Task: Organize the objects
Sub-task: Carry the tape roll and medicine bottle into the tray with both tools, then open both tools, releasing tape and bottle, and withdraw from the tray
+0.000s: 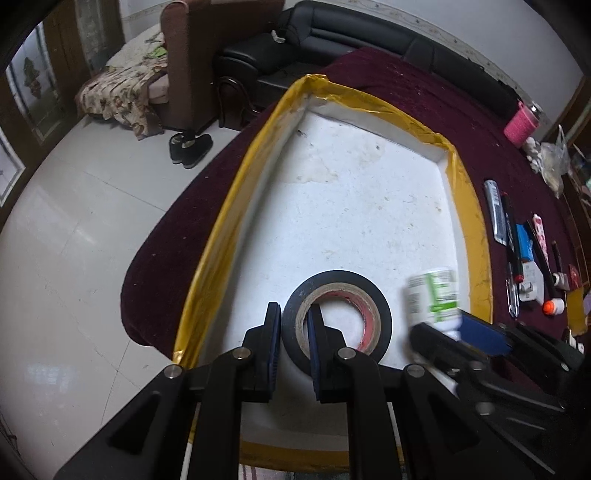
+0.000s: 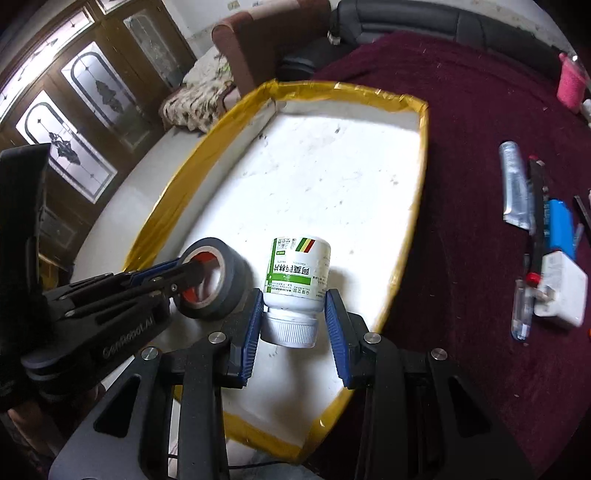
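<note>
A white tray with yellow-taped rim (image 1: 236, 192) (image 2: 177, 177) lies on a maroon cloth. A black tape roll (image 1: 373, 295) (image 2: 232, 280) rests in the tray's near part. My left gripper (image 1: 293, 317) (image 2: 192, 267) is shut on the roll's wall, one finger inside the hole, one outside. A white pill bottle with a green label (image 2: 295, 273) (image 1: 434, 295) lies in the tray, cap toward me. My right gripper (image 2: 293, 306) (image 1: 443, 332) straddles the bottle; its jaws stand a little apart from the cap, open.
To the right of the tray, on the maroon cloth (image 2: 461, 184), lie a silver tube (image 2: 515, 184), pens (image 2: 535, 206), a blue item (image 2: 561, 229) and a white charger (image 2: 561, 288). A pink object (image 2: 570, 83) stands at the far right. Beyond are a black sofa (image 1: 332, 33) and tiled floor (image 1: 74, 240).
</note>
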